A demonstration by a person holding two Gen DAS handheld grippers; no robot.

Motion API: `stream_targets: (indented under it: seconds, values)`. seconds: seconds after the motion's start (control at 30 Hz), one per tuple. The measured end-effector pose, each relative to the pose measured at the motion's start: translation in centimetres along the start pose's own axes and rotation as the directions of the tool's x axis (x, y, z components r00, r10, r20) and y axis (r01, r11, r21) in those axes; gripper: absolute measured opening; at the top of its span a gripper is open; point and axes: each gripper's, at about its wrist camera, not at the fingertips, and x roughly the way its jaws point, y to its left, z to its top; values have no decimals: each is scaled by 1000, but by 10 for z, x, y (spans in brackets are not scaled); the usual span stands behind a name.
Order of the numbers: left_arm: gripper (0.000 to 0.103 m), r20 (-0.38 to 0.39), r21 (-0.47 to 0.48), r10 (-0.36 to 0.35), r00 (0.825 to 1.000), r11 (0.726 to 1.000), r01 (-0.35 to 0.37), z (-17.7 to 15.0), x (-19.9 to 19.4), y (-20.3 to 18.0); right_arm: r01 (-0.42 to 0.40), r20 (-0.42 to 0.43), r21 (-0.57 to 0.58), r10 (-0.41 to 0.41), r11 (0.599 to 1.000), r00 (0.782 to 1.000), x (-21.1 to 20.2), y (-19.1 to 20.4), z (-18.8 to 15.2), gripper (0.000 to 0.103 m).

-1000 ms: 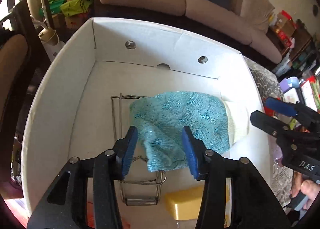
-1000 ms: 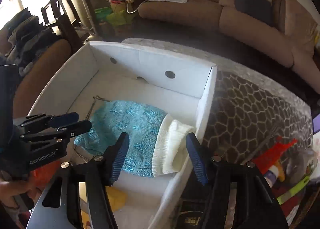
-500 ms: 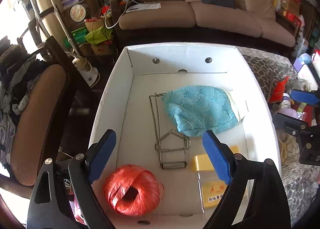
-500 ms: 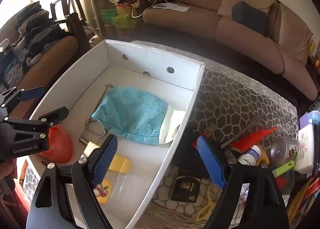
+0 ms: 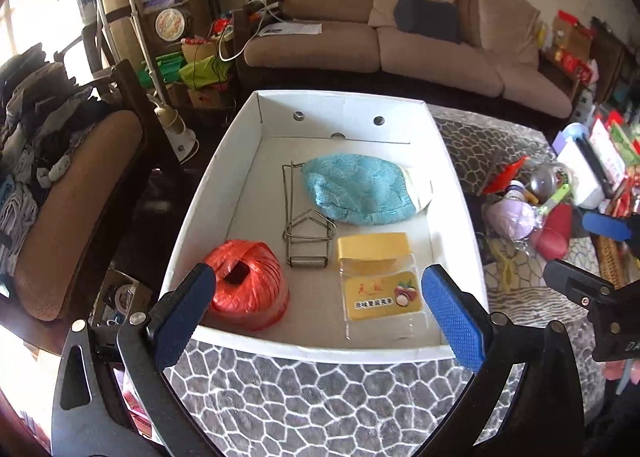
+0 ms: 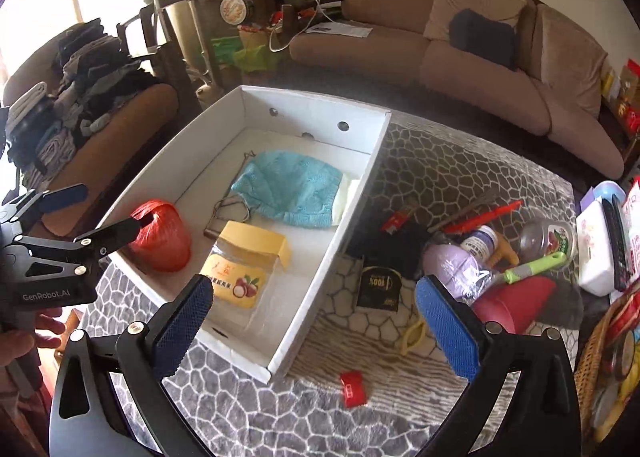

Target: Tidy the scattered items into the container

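Observation:
A white cardboard box (image 5: 212, 193) (image 6: 352, 217) stands on the stone-patterned table cover. In it lie a teal knitted hat (image 5: 356, 193) (image 6: 292, 189), a wire frame (image 5: 306, 233), a red twine ball (image 5: 246, 285) (image 6: 164, 237) and a yellow packet (image 5: 376, 273) (image 6: 244, 269). My left gripper (image 5: 318, 285) hangs above the box's near edge, its jaws opening, nothing between them. My right gripper (image 6: 314, 293) hovers over the box's near right corner, its jaws opening too and holding nothing. Loose items right of the box include a black packet (image 6: 378, 285), a purple bundle (image 6: 452, 261) and a small red packet (image 6: 352, 389).
More clutter lies at the right: a green-handled brush (image 6: 536, 265), a white bottle (image 6: 480, 239), a red cup (image 6: 516, 301) and a wicker basket (image 6: 596, 357). A chair piled with clothes (image 5: 60, 161) stands left of the table. A brown sofa (image 5: 400, 45) runs along the back.
Both grippers have pulled back and up from the teal hat, and their jaws have spread wide. The hat stays lying in the box.

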Motion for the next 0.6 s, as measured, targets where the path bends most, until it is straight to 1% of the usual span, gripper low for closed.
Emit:
stream_targets:
  seconds: [0.1, 0.17, 0.23, 0.3, 0.4, 0.47, 0.53, 0.6]
  values:
    - [103, 5, 20, -36, 999, 999, 35, -19, -8, -27, 10, -1, 60, -10, 998, 1000, -15, -25, -30, 103]
    - [103, 23, 38, -66, 998, 997, 65, -34, -14, -50, 17, 0, 110, -17, 994, 1000, -24, -47, -54, 103]
    - [103, 41, 59, -97, 994, 994, 95, -49, -20, -76, 30, 5, 160, -32, 987, 999, -31, -70, -78, 103]
    - [103, 39, 89, -134, 990, 987, 130, -65, -21, -103, 49, 16, 217, -54, 975, 998, -39, -95, -103, 103]
    - [103, 33, 151, -181, 983, 973, 174, -91, -19, -146, 89, 13, 301, -98, 950, 995, -43, -132, -140, 103]
    - [103, 41, 188, -196, 980, 965, 185, -108, -15, -174, 125, 10, 340, -136, 932, 991, -44, -152, -161, 103]
    - [103, 31, 190, -218, 976, 959, 208, -123, -7, -195, 164, 8, 369, -179, 915, 984, -41, -169, -180, 103]
    - [103, 9, 164, -232, 973, 960, 227, -137, 6, -210, 206, 6, 380, -225, 902, 974, -39, -180, -196, 103]
